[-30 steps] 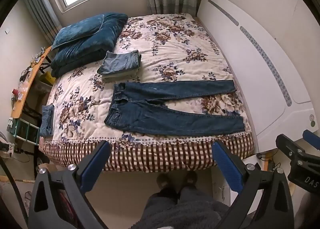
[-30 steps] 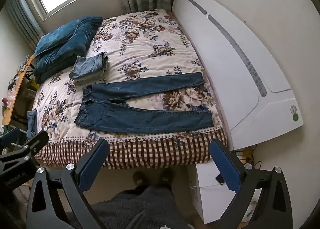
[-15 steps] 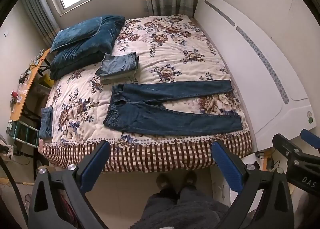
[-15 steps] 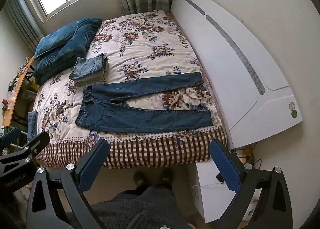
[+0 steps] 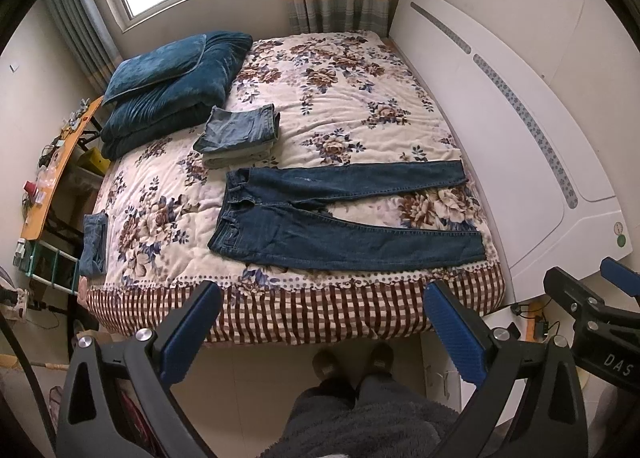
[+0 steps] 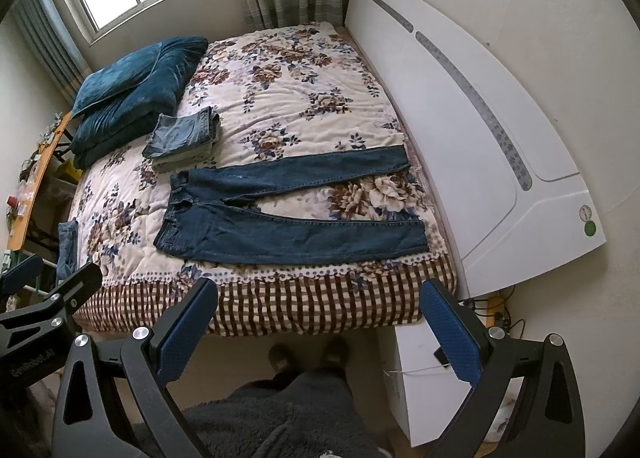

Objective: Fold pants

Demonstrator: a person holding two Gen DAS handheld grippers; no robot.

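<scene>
Lying flat across the near side of the bed (image 5: pixel 348 97) is a pair of dark blue denim jeans (image 5: pixel 320 234), waistband to the left and the two legs splayed in a narrow V toward the white headboard (image 5: pixel 520 129) on the right. The cloth looks stiff and fairly smooth, with a pale scuff on the upper leg. Under it is a soft, quilted cream cover printed with brown and blue flowers, edged in a dotted scallop, and a red-and-white checked sheet (image 5: pixel 320 310) hangs down the bed's side.

Beyond the waistband sits a small stack of folded jeans (image 5: pixel 240 133) in lighter, faded denim, squared off. Behind that is a plush teal duvet (image 5: pixel 168 101), bundled thick, with a matching pillow on top. Another folded blue piece (image 5: pixel 94 244) lies near the bed's left edge; I cannot quite tell from here what garment it is.

The person stands at the bedside, dark shoes (image 6: pixel 304 354) on the pale floor, fuzzy grey trousers below. The left gripper (image 5: pixel 320 334) and the right gripper (image 6: pixel 316 330) are both held level out in front, well short of the jeans, over the floor by the bed's edge. Each has its ridged blue pads spread wide with nothing between them.
</scene>
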